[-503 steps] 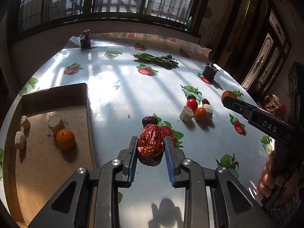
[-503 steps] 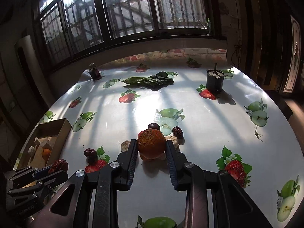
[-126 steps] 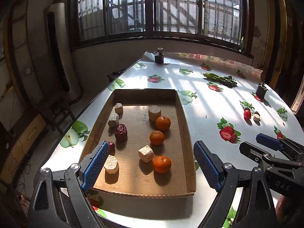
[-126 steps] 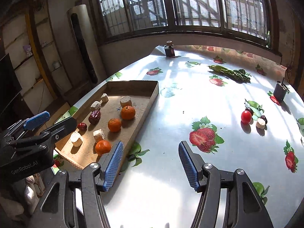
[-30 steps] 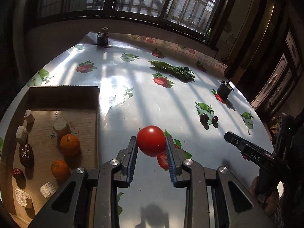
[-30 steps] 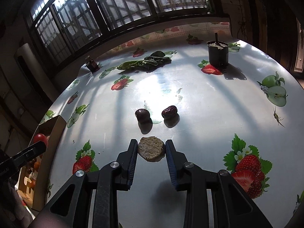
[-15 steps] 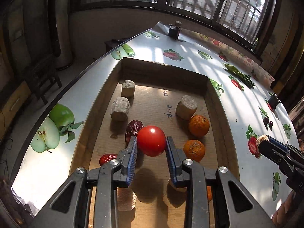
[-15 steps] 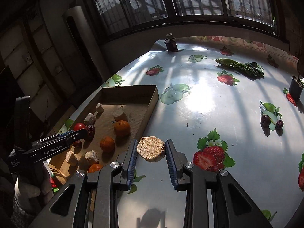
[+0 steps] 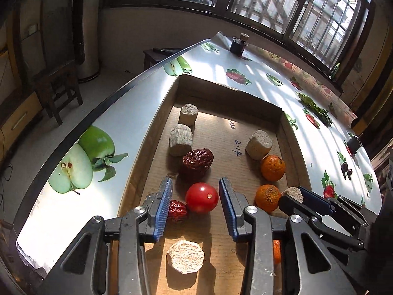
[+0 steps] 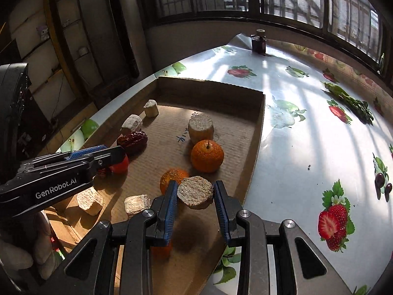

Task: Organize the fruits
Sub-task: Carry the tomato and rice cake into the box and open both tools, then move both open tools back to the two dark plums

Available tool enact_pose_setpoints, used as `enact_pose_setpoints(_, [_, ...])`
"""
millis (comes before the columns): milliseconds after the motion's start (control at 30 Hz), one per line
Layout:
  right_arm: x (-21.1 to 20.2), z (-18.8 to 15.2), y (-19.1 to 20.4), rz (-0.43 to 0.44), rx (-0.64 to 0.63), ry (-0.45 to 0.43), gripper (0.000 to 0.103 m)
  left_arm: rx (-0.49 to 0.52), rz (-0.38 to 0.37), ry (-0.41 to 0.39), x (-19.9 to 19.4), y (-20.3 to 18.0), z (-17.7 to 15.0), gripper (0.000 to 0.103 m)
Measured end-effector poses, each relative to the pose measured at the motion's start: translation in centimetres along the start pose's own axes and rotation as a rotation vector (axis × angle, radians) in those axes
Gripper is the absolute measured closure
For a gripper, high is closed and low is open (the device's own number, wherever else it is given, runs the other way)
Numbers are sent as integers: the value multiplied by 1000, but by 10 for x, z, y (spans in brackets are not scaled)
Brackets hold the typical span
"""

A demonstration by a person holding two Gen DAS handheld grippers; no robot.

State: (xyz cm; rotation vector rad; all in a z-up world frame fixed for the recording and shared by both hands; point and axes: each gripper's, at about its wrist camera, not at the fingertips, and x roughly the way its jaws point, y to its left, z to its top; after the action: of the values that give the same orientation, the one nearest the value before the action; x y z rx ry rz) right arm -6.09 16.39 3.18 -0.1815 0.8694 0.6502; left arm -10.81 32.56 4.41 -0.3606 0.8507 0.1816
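A glossy tablecloth (image 9: 137,113) printed with apples and strawberries covers the table, sunlit in stripes from the barred windows (image 9: 282,7) across the top of both views; a dark wooden stool (image 9: 57,91) stands on the floor at the left of the left wrist view, and shelving fills the upper left of the right wrist view. A shallow cardboard tray (image 9: 157,113) lies near the table's curved edge, which runs diagonally through the left of each frame, leaving only a narrow strip of cloth between tray wall and drop-off. To the right of the tray the cloth is mostly bare, with a small dark jar (image 10: 258,40) at the far corner, a leafy green bundle (image 10: 353,100) at upper right, and two dark fruits (image 10: 382,183) at the right edge. The left gripper (image 9: 195,196) is spread, its blue pads either side of a red tomato (image 9: 202,198) without touching it; the tomato sits on the tray floor beside a small red date (image 9: 177,211) and below a larger wrinkled date (image 9: 197,161). Tan cork-like blocks (image 9: 180,140) and two oranges (image 9: 273,167) occupy the rest of the tray. The right gripper (image 10: 195,196) pinches a round tan block (image 10: 195,193), held above the tray's near right part, close to an orange (image 10: 172,178) and the right wall.
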Motion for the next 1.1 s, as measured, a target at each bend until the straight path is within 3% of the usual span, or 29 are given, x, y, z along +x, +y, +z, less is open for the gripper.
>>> enact_pose_setpoints(133, [2,1,1,-10,9,-2,63,-1,5,-38,-17,-1,-3,50])
enact_pose_setpoints(200, [1,1,-1,-7,22,-11,45,7,12,-53,-25,-3,-5,46])
enact_pose_setpoints(367, [-17,0,-3,-7,38,-45,45,26,49,-91,-43,-14,-12,40])
enact_pose_setpoints(533, [-49,-9,-10,-27,52,-98,43,46,121,-141,-61,-31,-24,18])
enact_pose_setpoints(1100, [-121,-61,-69,-95,160,-178,38,270,172,-215,-96,-120,-62,15])
